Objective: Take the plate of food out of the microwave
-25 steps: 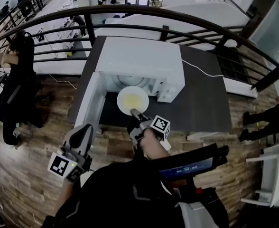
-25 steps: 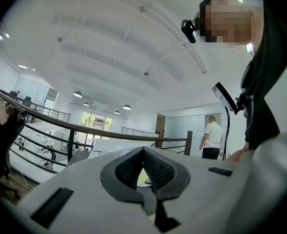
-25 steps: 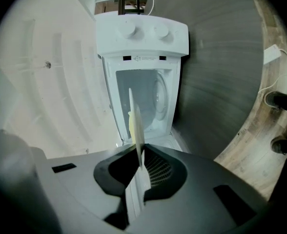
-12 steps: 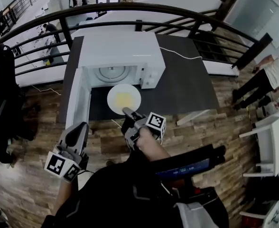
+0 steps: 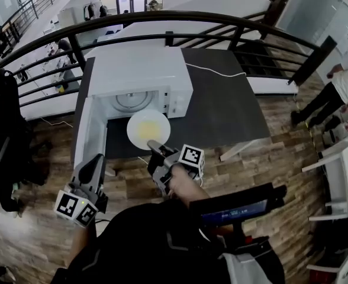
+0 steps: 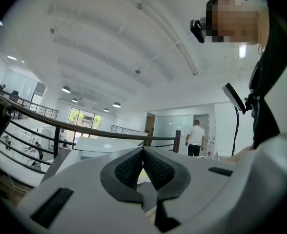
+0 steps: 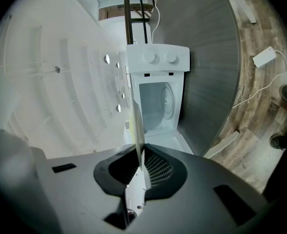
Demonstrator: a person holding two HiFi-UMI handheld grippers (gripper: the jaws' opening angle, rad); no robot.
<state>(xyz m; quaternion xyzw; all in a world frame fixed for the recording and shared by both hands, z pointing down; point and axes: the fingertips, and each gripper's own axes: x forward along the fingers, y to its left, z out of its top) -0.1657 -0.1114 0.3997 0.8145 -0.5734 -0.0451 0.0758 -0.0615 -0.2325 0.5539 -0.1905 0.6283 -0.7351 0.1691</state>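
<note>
The white microwave [image 5: 139, 70] stands on a dark table [image 5: 221, 108] with its door [image 5: 90, 134] swung open to the left and its cavity [image 5: 132, 101] holding only the turntable. A white plate [image 5: 148, 129] with yellow food hangs just in front of the cavity, above the table. My right gripper [image 5: 154, 145] is shut on the plate's near rim. In the right gripper view the plate [image 7: 133, 113] runs edge-on between the pads, with the microwave [image 7: 159, 94] beyond. My left gripper [image 5: 97, 159] is shut and holds nothing, low at the left, near the door.
A black railing [image 5: 180, 16] curves behind the table. A white cable [image 5: 215, 71] trails from the microwave across the tabletop. People stand on the wooden floor at far right [image 5: 340, 90] and far left [image 5: 5, 129]. The person holding the grippers fills the lower middle.
The plate has come out of the microwave's mouth toward me in the right gripper. The head view has swung, so the microwave sits further left. The left gripper stays low.
</note>
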